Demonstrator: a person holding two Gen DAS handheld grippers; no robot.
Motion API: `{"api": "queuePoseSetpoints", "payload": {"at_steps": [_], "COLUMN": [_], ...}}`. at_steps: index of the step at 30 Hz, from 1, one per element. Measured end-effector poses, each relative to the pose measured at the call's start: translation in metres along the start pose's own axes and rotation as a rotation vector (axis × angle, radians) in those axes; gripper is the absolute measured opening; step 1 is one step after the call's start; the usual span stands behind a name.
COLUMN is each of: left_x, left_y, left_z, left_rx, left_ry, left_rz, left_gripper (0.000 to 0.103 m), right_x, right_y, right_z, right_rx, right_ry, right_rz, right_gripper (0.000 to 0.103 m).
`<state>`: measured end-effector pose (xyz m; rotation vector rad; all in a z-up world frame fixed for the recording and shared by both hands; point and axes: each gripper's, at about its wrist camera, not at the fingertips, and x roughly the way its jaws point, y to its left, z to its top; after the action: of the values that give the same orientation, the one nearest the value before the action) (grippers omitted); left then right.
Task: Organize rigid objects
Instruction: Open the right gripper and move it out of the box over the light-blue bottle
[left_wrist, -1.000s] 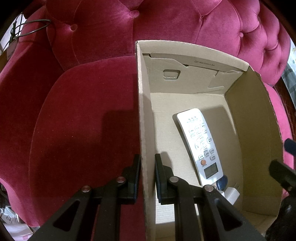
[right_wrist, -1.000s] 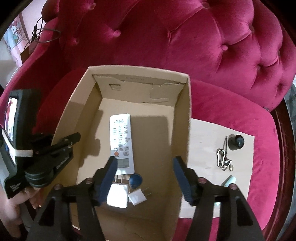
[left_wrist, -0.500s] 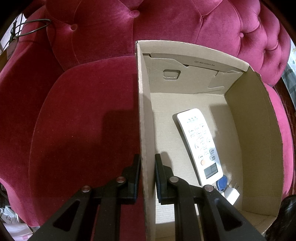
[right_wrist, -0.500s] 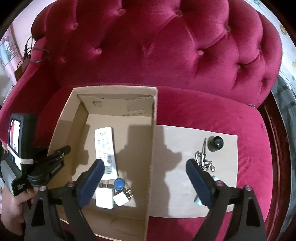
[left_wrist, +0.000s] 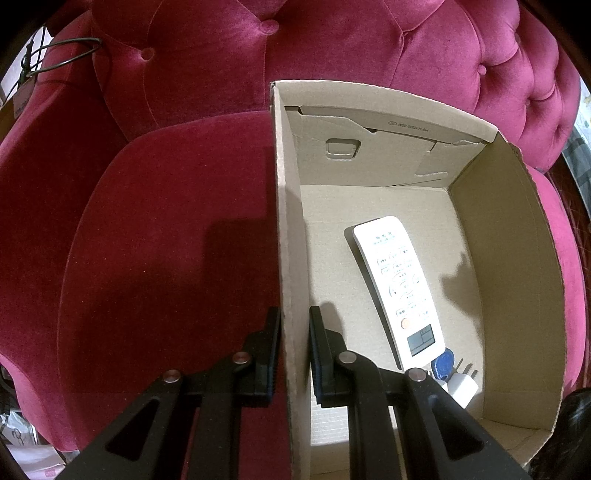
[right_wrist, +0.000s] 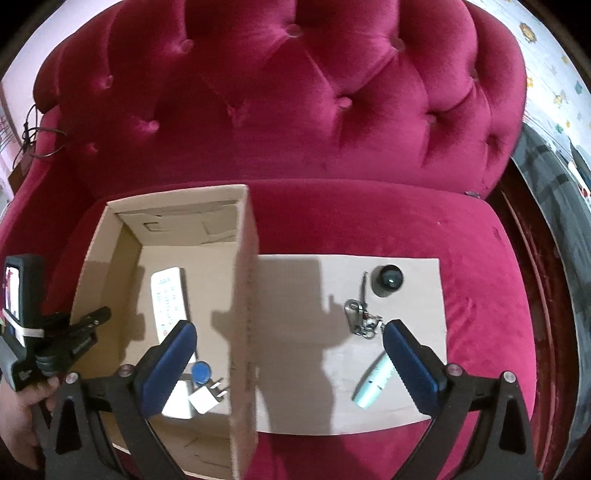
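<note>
While the left hand-held gripper (left_wrist: 294, 334) stays clamped on the near part of the cardboard box's (left_wrist: 513, 258) left wall, one finger outside and one inside, the right hand-held gripper (right_wrist: 288, 354) hangs above the box's right wall with its jaws opening wide and nothing between them. Inside the box lie a white remote control (left_wrist: 400, 288), a blue key fob (left_wrist: 443, 367) and white plug adapters (left_wrist: 461, 387), all toward the near right corner. Beside the box, on a flat cardboard sheet (right_wrist: 295, 295) spread over the seat of a crimson tufted sofa (right_wrist: 295, 110), rest a metal carabiner with keys (right_wrist: 360, 319), a small black round object (right_wrist: 388, 280) just beyond it, and a pale tube-shaped item (right_wrist: 373, 382) nearer the right finger. A person's hand (right_wrist: 22, 406) grips the left tool's handle at the frame's left edge.
</note>
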<state>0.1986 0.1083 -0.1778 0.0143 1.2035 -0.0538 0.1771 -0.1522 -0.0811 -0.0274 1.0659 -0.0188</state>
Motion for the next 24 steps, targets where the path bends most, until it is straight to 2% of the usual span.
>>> {"api": "queuePoseSetpoints", "payload": {"at_steps": [14,19,24], "left_x": [0.0,0.0,0.0], "left_y": [-0.001,-0.002,-0.003], "left_z": [0.0,0.0,0.001], "left_rx": [0.004,0.006,0.007], "left_ry": [0.0,-0.001,-0.001], "left_rz": [0.003,0.006,0.008], "left_gripper": [0.016,0.015,0.016], "right_x": [0.028,0.044,0.063], "right_y": [-0.048,-0.063,-0.077], "right_z": [-0.024,-0.034,-0.05], "right_rx": [0.078,0.081,0.099], "right_ry": [0.024,0.041,0.069], "right_rz": [-0.072,-0.129,-0.139], "right_gripper": [0.103,0.103,0.103]}}
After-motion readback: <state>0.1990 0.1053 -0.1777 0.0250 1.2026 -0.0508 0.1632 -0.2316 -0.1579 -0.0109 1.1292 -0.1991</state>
